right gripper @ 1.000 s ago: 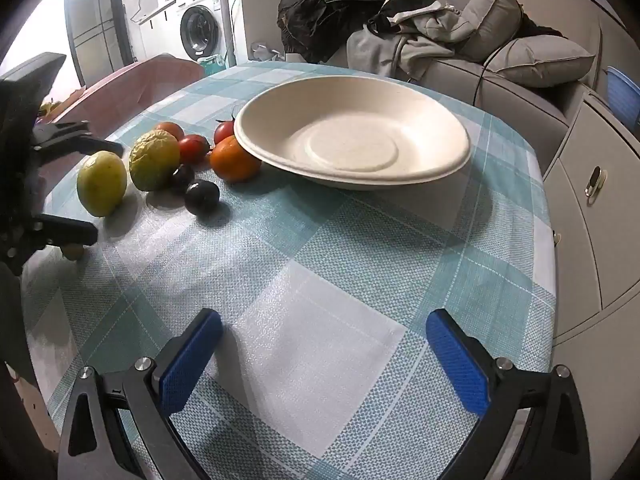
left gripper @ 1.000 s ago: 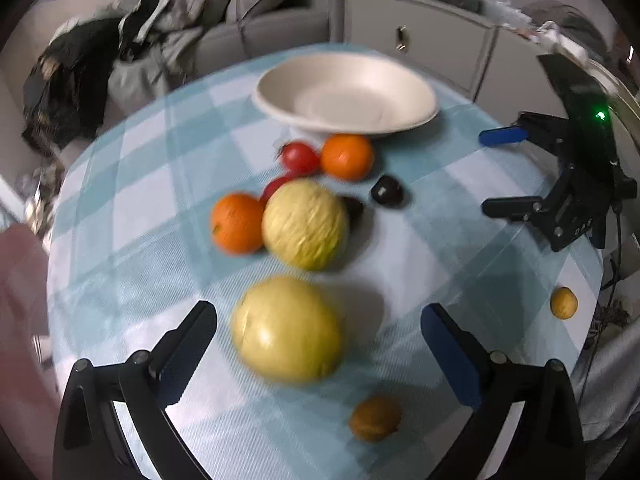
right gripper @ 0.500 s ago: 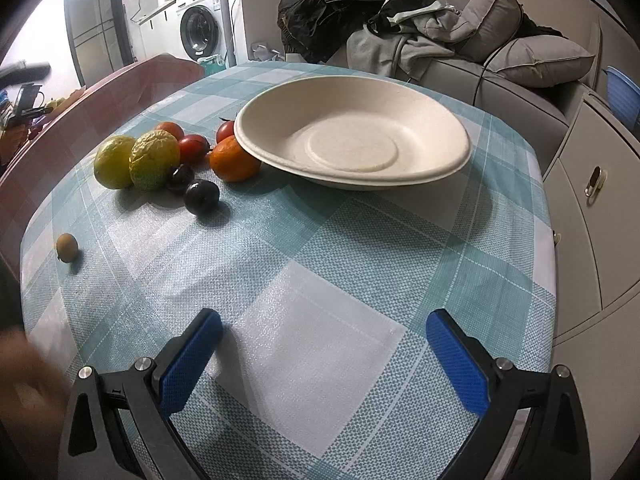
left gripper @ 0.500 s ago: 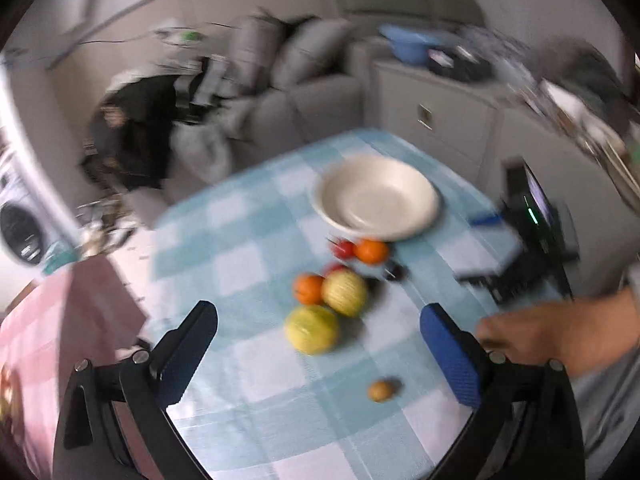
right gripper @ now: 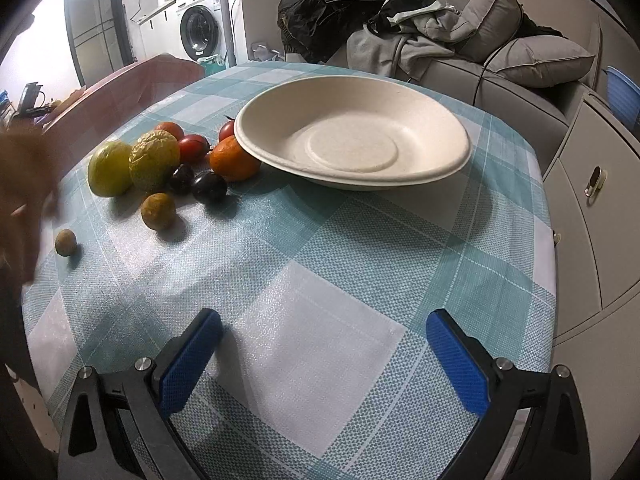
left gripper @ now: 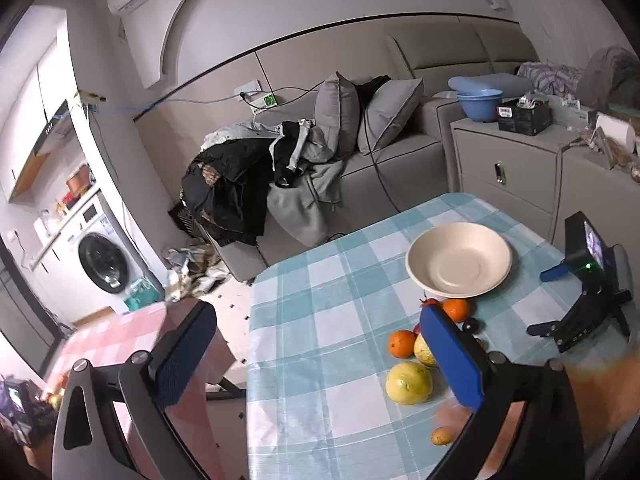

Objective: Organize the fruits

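Both grippers, left gripper [left gripper: 316, 356] raised, right gripper [right gripper: 324, 356] low, gape empty.

Lifted left gripper [left gripper: 316, 320] from low over the fruit to high up, back past the edge of the blue-and-white checked table [left gripper: 320, 400]; no longer caught in the right wrist view. Brought a blurred bare hand [right gripper: 24, 184] in over that same edge. Shifted a small round brownish-yellow fruit [right gripper: 158, 211] from near the table's edge to just beside the two dark round plums [right gripper: 208, 187].
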### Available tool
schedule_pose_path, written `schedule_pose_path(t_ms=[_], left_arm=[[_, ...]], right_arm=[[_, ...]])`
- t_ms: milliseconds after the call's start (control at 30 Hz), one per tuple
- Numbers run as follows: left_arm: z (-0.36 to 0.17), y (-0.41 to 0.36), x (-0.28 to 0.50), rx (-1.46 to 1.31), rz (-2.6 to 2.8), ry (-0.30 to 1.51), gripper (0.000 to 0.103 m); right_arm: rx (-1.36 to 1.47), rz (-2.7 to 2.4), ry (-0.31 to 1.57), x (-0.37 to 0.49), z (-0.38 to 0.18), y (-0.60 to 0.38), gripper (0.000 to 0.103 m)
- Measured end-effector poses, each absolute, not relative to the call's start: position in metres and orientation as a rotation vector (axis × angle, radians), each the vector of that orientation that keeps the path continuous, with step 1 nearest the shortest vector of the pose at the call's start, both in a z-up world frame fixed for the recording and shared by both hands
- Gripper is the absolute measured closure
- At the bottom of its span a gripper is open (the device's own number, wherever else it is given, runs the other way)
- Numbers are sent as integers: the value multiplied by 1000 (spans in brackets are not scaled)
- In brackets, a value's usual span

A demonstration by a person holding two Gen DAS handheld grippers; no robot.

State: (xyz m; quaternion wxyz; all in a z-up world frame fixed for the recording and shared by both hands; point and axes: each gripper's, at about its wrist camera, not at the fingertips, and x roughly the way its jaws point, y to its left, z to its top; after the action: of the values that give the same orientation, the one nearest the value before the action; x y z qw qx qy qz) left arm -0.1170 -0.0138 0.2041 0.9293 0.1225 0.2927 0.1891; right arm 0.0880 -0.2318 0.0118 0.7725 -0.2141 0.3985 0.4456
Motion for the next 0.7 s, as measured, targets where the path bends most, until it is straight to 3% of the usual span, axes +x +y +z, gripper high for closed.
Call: schedule_pose_path(t_ms=[233, 700], left_arm=[[205, -31, -119, 354, 407, 531, 1], [209, -24, -114, 305, 409, 546, 1]], right_arm=[[-464, 966, 864, 88, 12, -232, 0], [-464, 965, 863, 88, 12, -232, 0]])
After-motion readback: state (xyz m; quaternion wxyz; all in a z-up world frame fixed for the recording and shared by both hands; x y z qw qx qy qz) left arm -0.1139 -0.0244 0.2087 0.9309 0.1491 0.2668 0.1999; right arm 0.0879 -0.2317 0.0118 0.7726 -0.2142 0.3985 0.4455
